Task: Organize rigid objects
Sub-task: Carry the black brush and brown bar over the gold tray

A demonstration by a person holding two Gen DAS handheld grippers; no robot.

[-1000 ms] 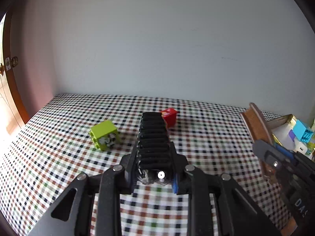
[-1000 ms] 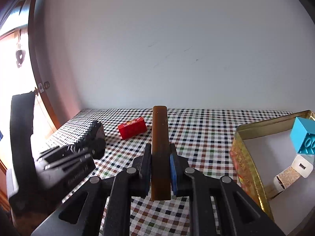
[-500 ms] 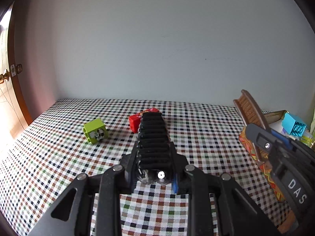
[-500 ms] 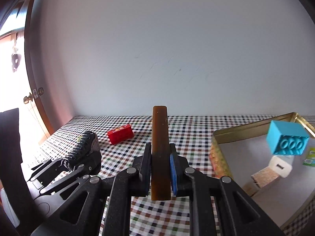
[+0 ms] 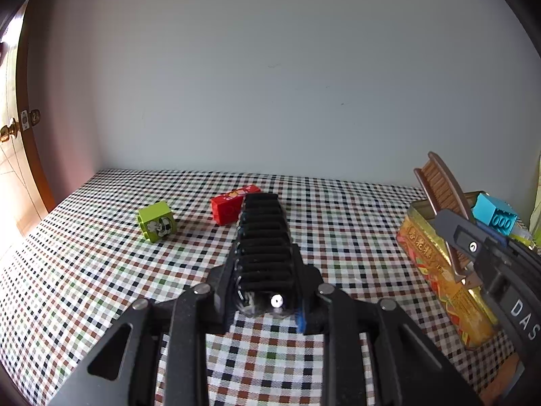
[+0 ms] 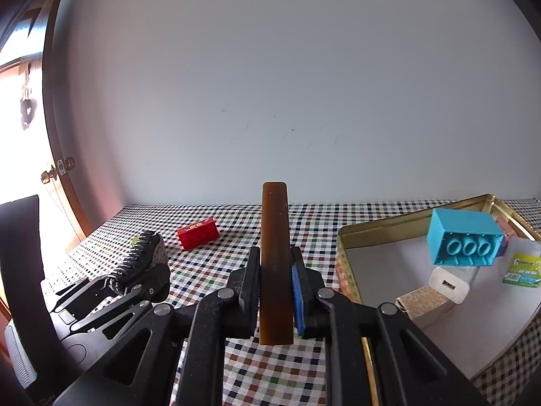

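My left gripper [image 5: 267, 280] is shut on a black ribbed hair clip [image 5: 263, 230] that sticks out forward above the checked table. In the right wrist view the same clip [image 6: 143, 253] shows at the lower left. My right gripper [image 6: 275, 270] is shut on a brown comb [image 6: 274, 216], held on edge. The comb [image 5: 439, 182] rises over the near wall of a gold tin [image 5: 436, 270] in the left wrist view. The open tin [image 6: 382, 228] lies to the right of the comb and holds a blue brick [image 6: 463, 240].
A red brick [image 5: 230, 204] and a green brick [image 5: 156, 221] lie on the checked cloth [image 5: 101, 270] beyond the clip. A white charger [image 6: 449, 286] and a beige block [image 6: 422, 302] lie in the tin. A grey wall closes the back; a door [image 5: 20, 155] stands at left.
Both grippers have moved right toward the tin, each still holding its object. The tin looks larger and nearer in the right wrist view; the bricks have slid left in both views.
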